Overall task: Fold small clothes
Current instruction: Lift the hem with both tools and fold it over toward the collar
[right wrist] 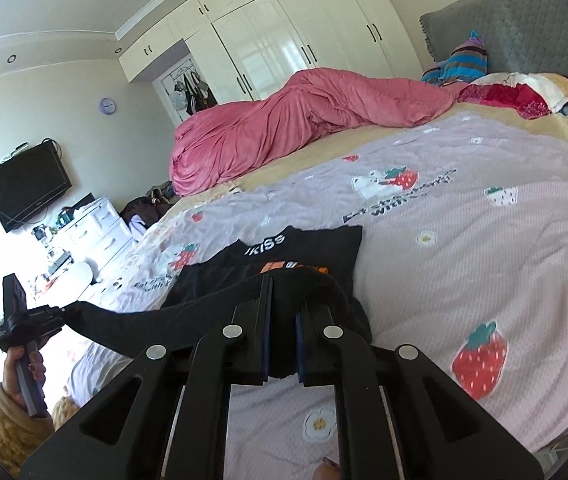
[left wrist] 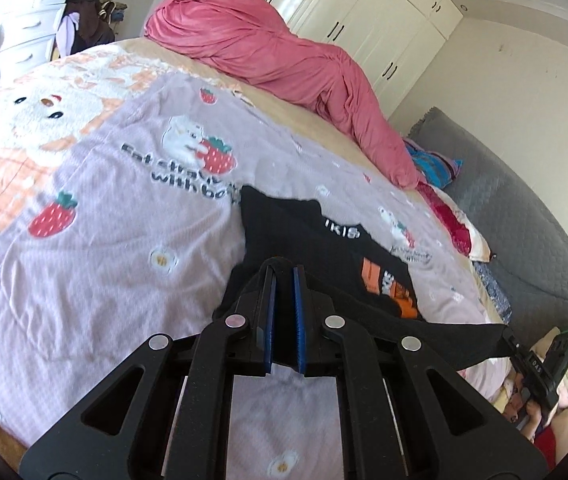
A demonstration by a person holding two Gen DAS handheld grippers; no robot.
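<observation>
A small black garment (left wrist: 315, 248) with white letters and an orange print lies on the lilac strawberry bedspread (left wrist: 104, 240). My left gripper (left wrist: 284, 270) is shut on its near edge, lifted off the bed. The other gripper (left wrist: 523, 356) holds the far end of that stretched edge at the right. In the right wrist view my right gripper (right wrist: 284, 280) is shut on the black garment (right wrist: 284, 252), cloth bunched between the pads. The left gripper (right wrist: 64, 312) pinches the other corner at the left, held by a hand.
A rolled pink duvet (left wrist: 284, 60) lies along the far side of the bed. Pillows (right wrist: 523, 92) and a grey headboard (right wrist: 523, 20) are at the bed's head. White wardrobes (right wrist: 284, 40), a drawer unit (left wrist: 28, 12) and a wall TV (right wrist: 28, 188) ring the room.
</observation>
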